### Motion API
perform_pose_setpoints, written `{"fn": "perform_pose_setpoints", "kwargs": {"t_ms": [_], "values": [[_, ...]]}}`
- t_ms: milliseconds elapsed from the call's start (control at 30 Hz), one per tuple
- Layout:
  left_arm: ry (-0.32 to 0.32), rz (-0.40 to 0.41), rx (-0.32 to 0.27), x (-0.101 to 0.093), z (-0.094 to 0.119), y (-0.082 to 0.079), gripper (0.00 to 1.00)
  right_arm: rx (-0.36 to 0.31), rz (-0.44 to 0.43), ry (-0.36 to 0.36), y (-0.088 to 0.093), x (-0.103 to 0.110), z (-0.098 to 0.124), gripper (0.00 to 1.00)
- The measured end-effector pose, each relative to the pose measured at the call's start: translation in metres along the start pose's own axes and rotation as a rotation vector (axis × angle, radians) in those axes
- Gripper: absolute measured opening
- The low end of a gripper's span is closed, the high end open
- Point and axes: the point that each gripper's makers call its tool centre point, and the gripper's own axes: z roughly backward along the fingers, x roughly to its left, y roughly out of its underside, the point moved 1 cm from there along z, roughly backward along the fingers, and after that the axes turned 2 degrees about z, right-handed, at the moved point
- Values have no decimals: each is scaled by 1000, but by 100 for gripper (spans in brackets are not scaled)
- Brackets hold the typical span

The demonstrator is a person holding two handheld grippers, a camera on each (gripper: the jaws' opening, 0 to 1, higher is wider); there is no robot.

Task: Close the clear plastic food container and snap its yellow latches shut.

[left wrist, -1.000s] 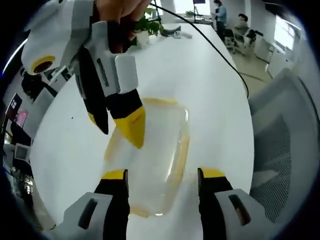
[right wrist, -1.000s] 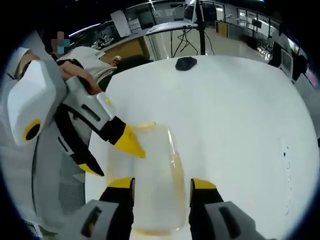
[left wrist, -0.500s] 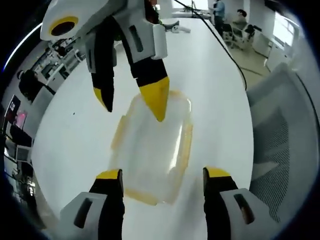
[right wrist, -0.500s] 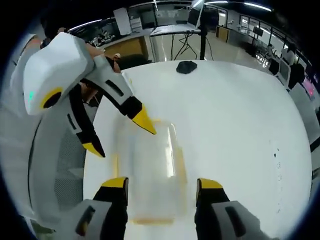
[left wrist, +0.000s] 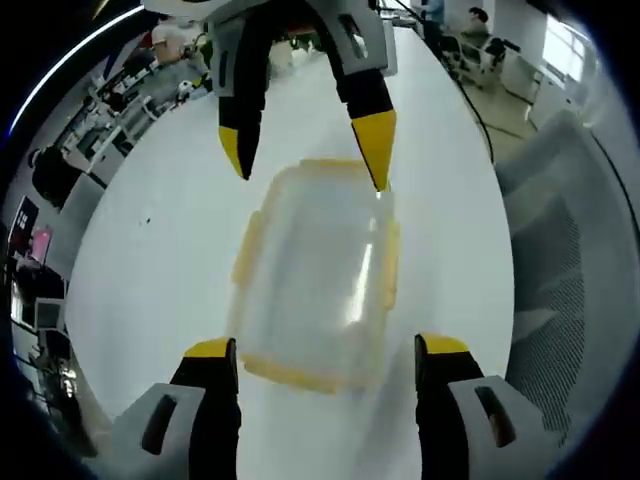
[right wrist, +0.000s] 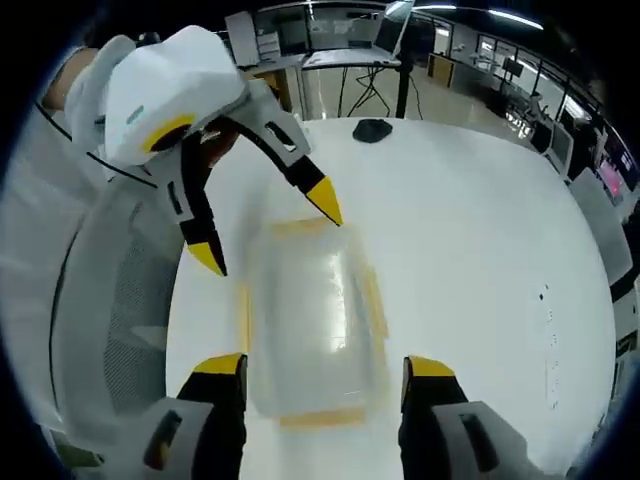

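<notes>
Clear rectangular plastic food container w/ yellow latches (left wrist: 315, 275) lay on white tabletop (left wrist: 150, 270) | left gripper (left wrist: 325, 350), right gripper (right wrist: 320, 365) both spread apart, empty | judged light, slick, flexy; press at latches.

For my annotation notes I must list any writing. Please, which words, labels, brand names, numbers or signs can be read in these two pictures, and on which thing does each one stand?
No readable text in either view.
Clear food container with yellow latches: no label or print visible.
Left gripper and right gripper: yellow and black markings, no words.
White table: small dark marks near its far right edge, too small to read.
Background screens: too blurred to read.
</notes>
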Motion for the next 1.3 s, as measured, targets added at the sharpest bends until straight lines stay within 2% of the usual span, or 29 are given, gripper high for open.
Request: {"fn": "perform_pose_setpoints", "kwargs": {"t_ms": [167,233,367,633,900,967,1067,1100,1300], "values": [[-4,-28,8,4,-3,1,72,6,15,6,4,6,-3,67],[1,-49,16,5,-5,2,74,27,37,23,9,6,-6,68],[9,-77,34,8,-10,5,78,16,57,48,8,8,-11,69],[0,-135,63,10,-21,7,83,40,125,93,13,7,-23,79],[7,-142,100,10,-34,9,84,83,163,109,21,4,-38,84],[3,-153,108,11,-36,9,83,93,164,117,22,3,-41,84],[-5,-159,114,13,-37,9,81,117,173,120,26,3,-44,77],[-14,-171,119,14,-37,10,79,119,177,137,26,1,-44,76],[-6,-166,115,13,-37,10,79,112,156,131,25,1,-43,76]]}}
